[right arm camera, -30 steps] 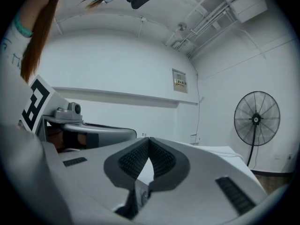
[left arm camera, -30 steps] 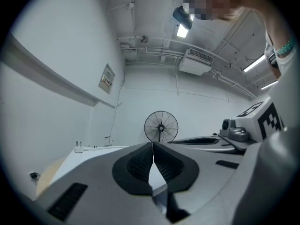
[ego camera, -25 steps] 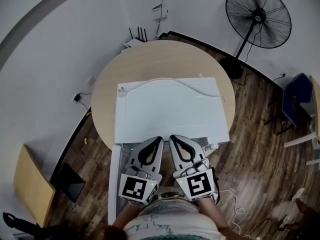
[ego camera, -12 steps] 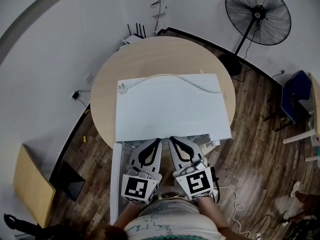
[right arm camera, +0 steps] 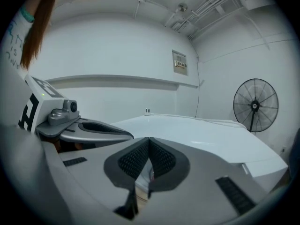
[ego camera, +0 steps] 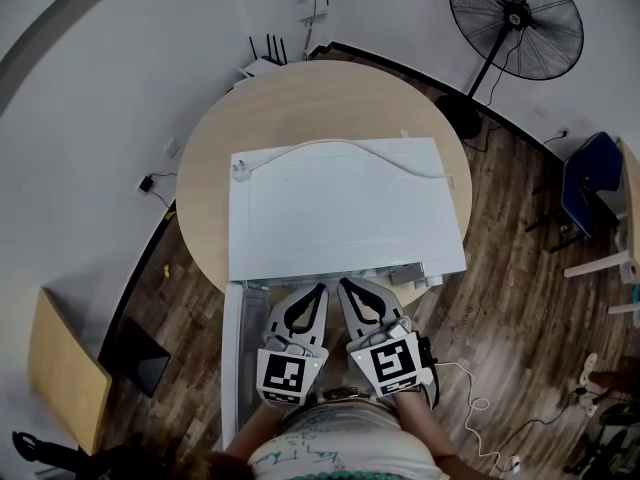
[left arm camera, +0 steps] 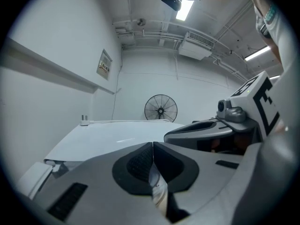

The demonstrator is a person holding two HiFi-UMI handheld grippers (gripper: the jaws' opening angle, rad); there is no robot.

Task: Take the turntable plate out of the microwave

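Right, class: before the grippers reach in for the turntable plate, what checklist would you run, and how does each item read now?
1. The door of the microwave is open: ok.
2. Fingers of the left gripper are apart, ready to grasp: not ok, shut.
3. Fingers of the right gripper are apart: not ok, shut.
4. Both grippers are in front of the opening: ok.
5. Where the plate lies inside: cannot tell, hidden under the top.

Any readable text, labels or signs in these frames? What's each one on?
No text can be read.
Wall sign: print too small to read.
Shirt print: blurred, illegible.
Marker cubes: square code patterns only, no words.
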